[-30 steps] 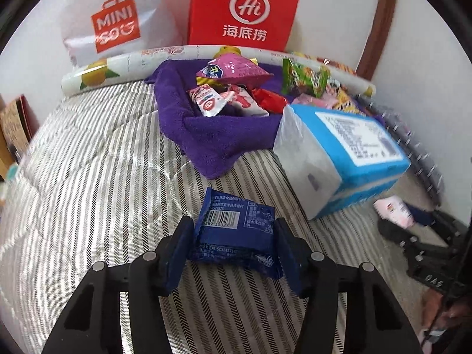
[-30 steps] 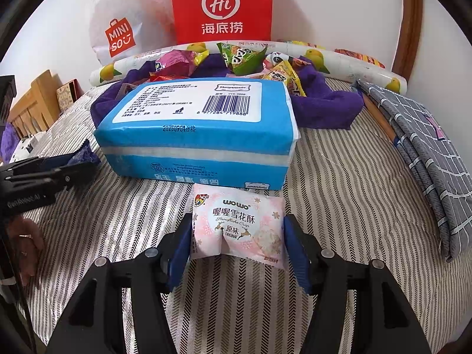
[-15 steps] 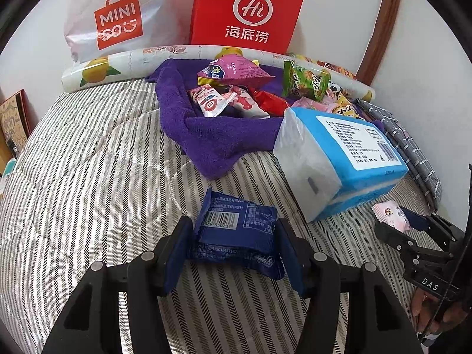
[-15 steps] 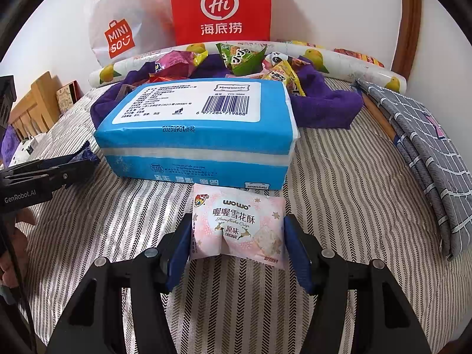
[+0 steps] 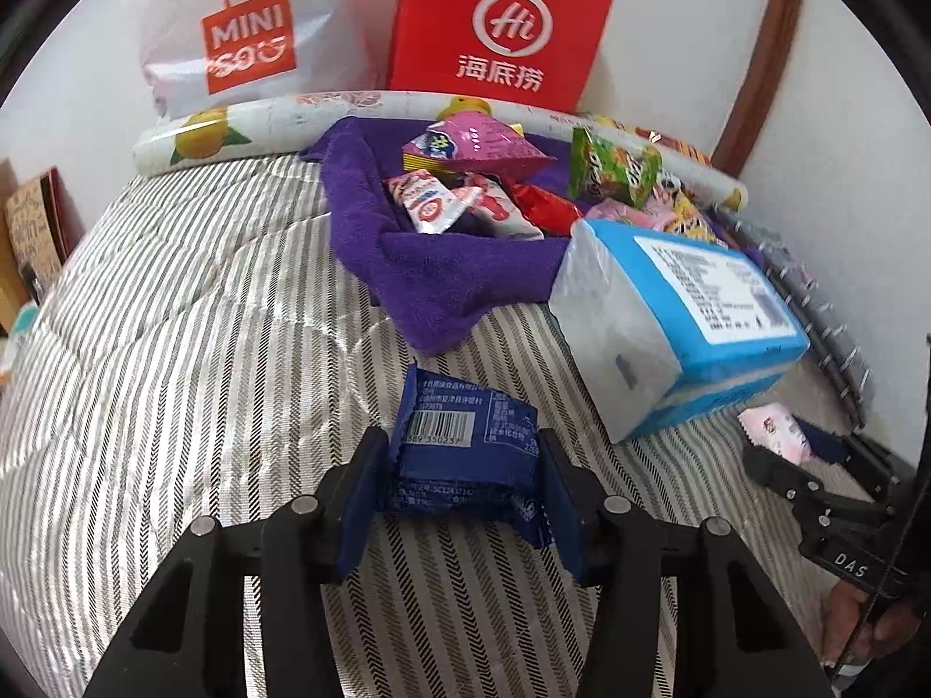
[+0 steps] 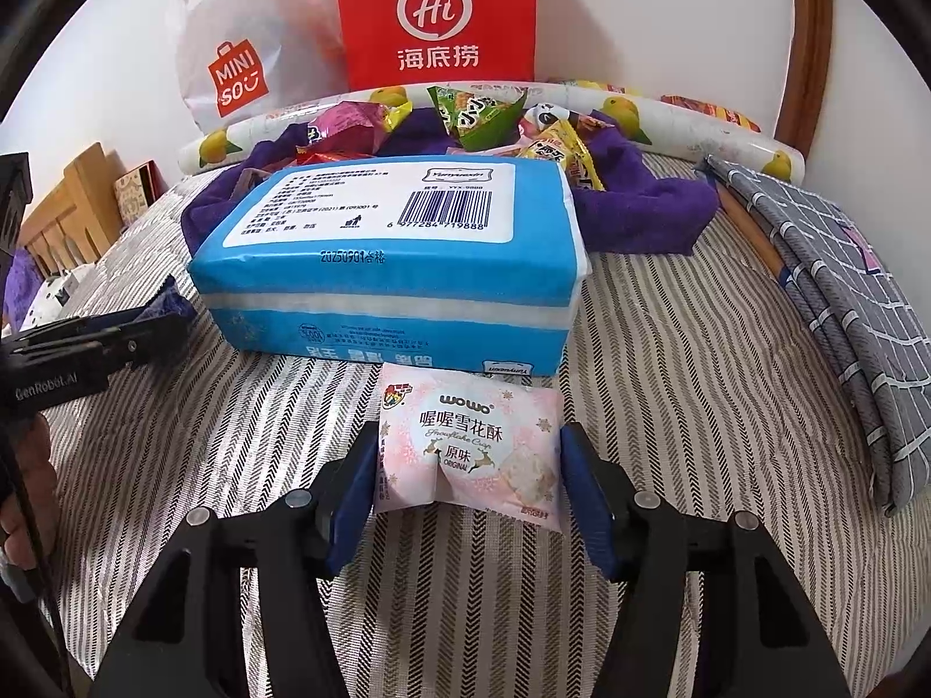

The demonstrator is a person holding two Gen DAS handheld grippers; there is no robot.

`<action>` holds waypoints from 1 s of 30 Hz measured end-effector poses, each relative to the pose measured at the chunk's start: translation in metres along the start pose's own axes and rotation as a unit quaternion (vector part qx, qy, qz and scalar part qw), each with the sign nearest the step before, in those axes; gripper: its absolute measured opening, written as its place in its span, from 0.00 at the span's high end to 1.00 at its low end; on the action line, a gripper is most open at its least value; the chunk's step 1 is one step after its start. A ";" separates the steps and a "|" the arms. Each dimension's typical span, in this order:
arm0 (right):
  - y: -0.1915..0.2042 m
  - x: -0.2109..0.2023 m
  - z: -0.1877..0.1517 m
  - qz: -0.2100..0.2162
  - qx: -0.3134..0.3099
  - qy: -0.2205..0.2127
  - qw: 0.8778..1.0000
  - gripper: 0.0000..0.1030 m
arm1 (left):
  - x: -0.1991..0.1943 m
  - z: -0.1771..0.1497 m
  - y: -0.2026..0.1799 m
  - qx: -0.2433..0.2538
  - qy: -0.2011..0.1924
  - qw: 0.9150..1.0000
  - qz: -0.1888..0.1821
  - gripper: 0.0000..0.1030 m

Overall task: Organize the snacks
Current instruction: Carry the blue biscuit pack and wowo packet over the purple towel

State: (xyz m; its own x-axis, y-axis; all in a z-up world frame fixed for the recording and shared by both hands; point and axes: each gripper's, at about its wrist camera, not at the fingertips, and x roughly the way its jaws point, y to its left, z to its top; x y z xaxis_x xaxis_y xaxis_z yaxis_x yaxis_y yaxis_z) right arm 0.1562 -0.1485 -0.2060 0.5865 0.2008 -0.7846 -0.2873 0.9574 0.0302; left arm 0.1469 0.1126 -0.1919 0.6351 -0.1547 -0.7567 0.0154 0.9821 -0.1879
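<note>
My left gripper (image 5: pixel 459 465) is shut on a dark blue snack packet (image 5: pixel 465 453) above the striped bed. My right gripper (image 6: pixel 468 465) is shut on a pink-white snowflake crisp packet (image 6: pixel 471 448), which also shows in the left wrist view (image 5: pixel 777 427). A purple towel (image 5: pixel 442 273) at the back holds several loose snacks, among them a pink bag (image 5: pixel 471 145), a green bag (image 5: pixel 611 166) and red-white packets (image 5: pixel 430 206). The left gripper shows at the left of the right wrist view (image 6: pixel 169 314).
A blue tissue pack (image 6: pixel 390 267) lies between the grippers and the towel. A red Hi bag (image 6: pixel 436 11) and a white Miniso bag (image 6: pixel 244 58) lean on the wall behind a fruit-print roll (image 5: pixel 233 134). A grey checked cloth (image 6: pixel 844 285) lies at the right.
The left gripper with the blue packet has shifted slightly forward and right toward the tissue pack. The right gripper has stayed almost still with the pink packet.
</note>
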 end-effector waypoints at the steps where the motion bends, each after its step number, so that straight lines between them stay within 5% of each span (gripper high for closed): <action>1: -0.001 0.000 0.000 0.002 0.002 -0.001 1.000 0.43 | -0.001 -0.001 0.002 -0.005 0.001 1.000 0.000 0.53; 15: -0.011 -0.041 0.006 0.021 0.015 -0.036 0.999 0.45 | -0.039 -0.002 -0.005 -0.009 -0.010 1.000 0.000 0.54; 30: -0.029 -0.081 0.040 0.011 0.032 -0.066 0.997 0.45 | -0.072 0.036 -0.025 -0.006 -0.038 0.999 -0.007 0.54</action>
State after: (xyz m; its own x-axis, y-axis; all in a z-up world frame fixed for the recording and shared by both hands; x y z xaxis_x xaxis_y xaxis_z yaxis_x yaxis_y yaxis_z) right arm 0.1473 -0.1844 -0.1189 0.6773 0.2430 -0.6945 -0.2540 0.9631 0.0892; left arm 0.1291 0.1030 -0.1100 0.6917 -0.1595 -0.7044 0.0159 0.9784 -0.2060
